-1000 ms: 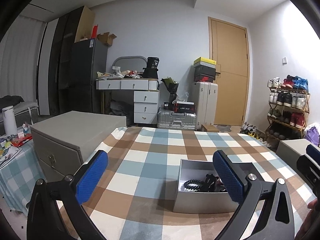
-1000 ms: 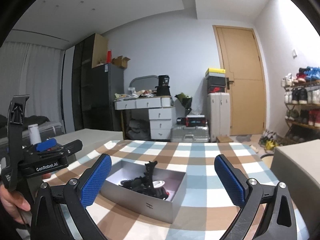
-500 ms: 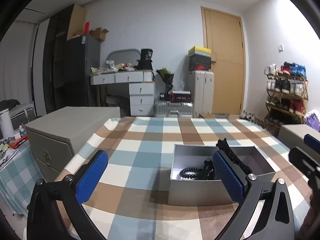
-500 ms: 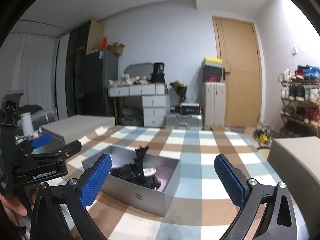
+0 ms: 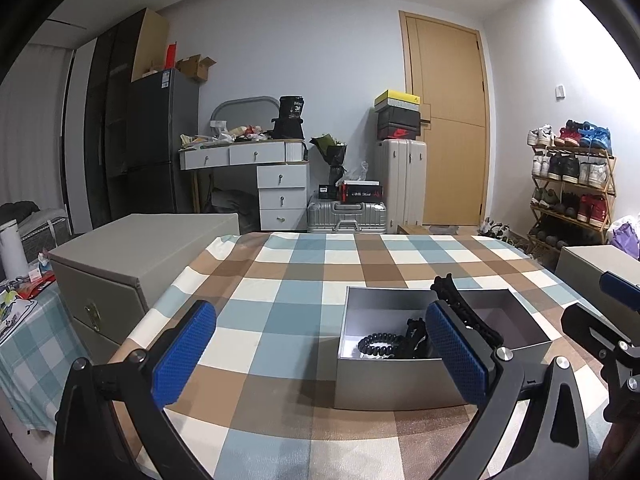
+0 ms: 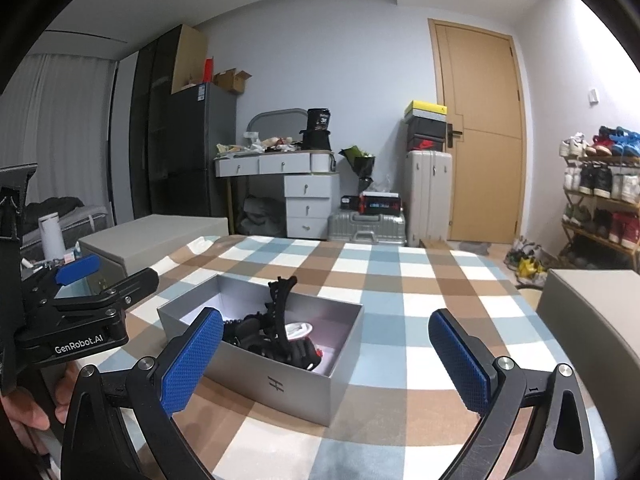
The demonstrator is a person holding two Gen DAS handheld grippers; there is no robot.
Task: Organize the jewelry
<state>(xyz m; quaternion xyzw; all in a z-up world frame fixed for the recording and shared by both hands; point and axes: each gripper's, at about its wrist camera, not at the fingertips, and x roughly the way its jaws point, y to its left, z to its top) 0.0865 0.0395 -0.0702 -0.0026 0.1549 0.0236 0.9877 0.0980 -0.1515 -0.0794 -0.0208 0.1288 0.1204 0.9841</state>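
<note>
Both hand-held grippers (image 5: 320,354) (image 6: 326,354) lower, grey box (image 5: 404,386) closer

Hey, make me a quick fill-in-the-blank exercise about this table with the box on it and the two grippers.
1. The silver box sits on a ____ tablecloth.
2. Both the left gripper and right gripper are ____.
3. The black beaded bracelet lies ____ the box.
4. The gripper pads are coloured ____.

Missing words: checked; open; inside; blue
</note>
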